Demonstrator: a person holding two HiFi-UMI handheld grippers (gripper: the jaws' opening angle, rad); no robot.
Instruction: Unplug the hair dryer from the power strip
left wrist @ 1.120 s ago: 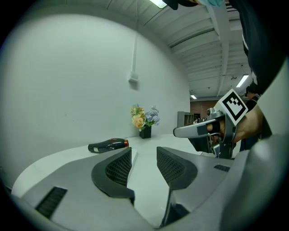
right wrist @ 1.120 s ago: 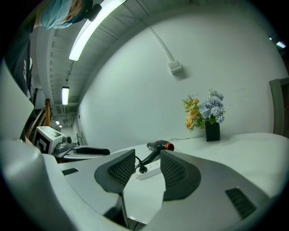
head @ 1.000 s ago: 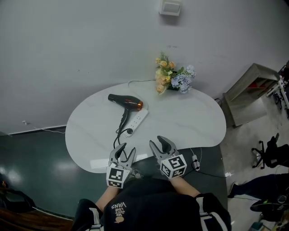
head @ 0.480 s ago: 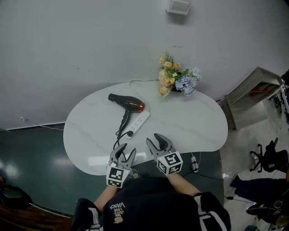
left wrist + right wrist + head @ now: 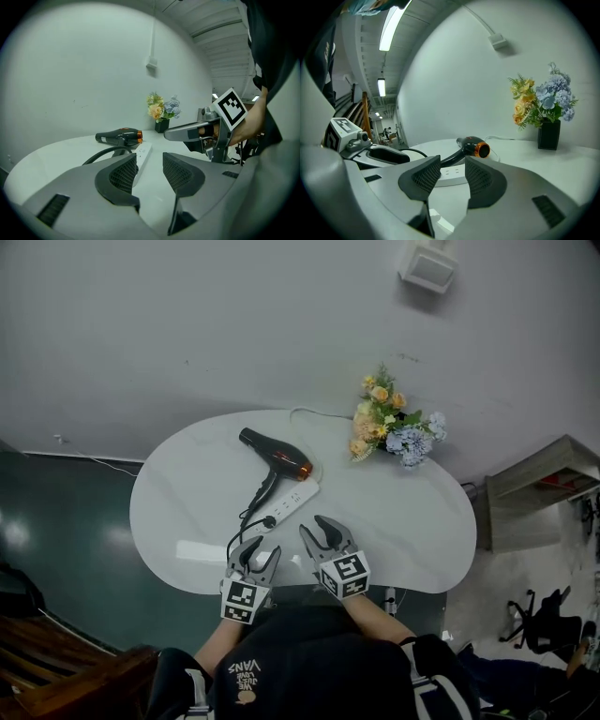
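Observation:
A black hair dryer [image 5: 276, 455] with an orange ring lies on the white table [image 5: 412, 521]. Its black cord runs to a plug [image 5: 269, 519] at the near end of the white power strip [image 5: 289, 503]. My left gripper [image 5: 253, 554] hovers at the table's front edge, just short of the plug, open and empty. My right gripper [image 5: 322, 532] is open beside it, to the right of the strip's near end. The left gripper view shows the dryer [image 5: 119, 136], the strip [image 5: 143, 153] and the right gripper [image 5: 187, 132]. The right gripper view shows the dryer [image 5: 473, 146] and the strip [image 5: 452, 173].
A bouquet in a dark vase [image 5: 392, 427] stands at the table's back right, also in the right gripper view as flowers [image 5: 541, 105]. The strip's white cable [image 5: 309, 411] runs toward the wall. A wooden shelf [image 5: 548, 474] stands on the floor at the right.
Both grippers have sunk a little and drawn slightly nearer the strip's near end, the right one shifting left. The head view has swung, so the table sits lower left. Jaws unchanged.

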